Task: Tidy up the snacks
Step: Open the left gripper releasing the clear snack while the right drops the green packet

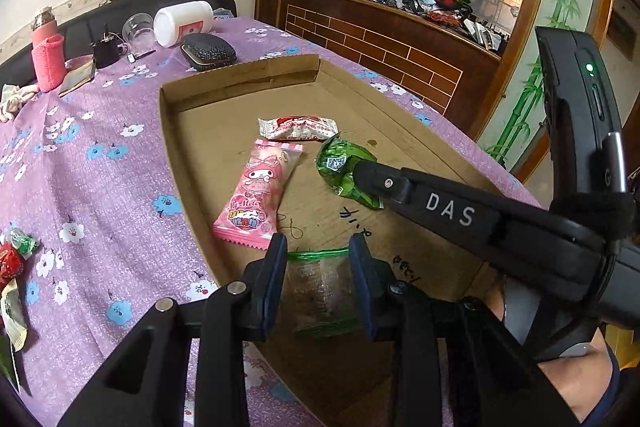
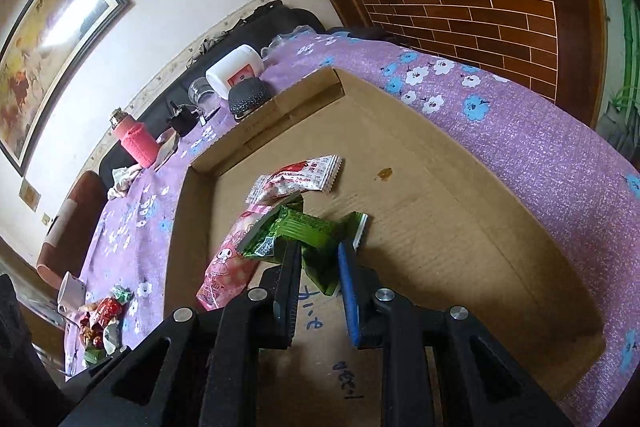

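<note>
A shallow cardboard tray (image 1: 240,75) (image 2: 460,247) lies on the purple flowered cloth. On its floor are a pink cartoon snack packet (image 1: 260,195) (image 2: 224,267) and, just beyond it, a red-and-white packet (image 1: 298,127) (image 2: 296,175). My left gripper (image 1: 318,259) hangs low over the tray's near part, its pads against a clear packet with green edges (image 1: 320,291). My right gripper (image 2: 318,255) (image 1: 358,169) reaches in from the right and is shut on a crumpled green packet (image 2: 304,231) (image 1: 340,163), which is beside the pink one.
Loose red and green snacks (image 1: 16,255) (image 2: 100,315) lie on the cloth left of the tray. Beyond the tray are a black case (image 1: 208,51), a white jar (image 1: 182,23), a glass cup (image 1: 138,31) and a pink bottle (image 1: 48,55). A wooden partition (image 1: 380,39) borders the right side.
</note>
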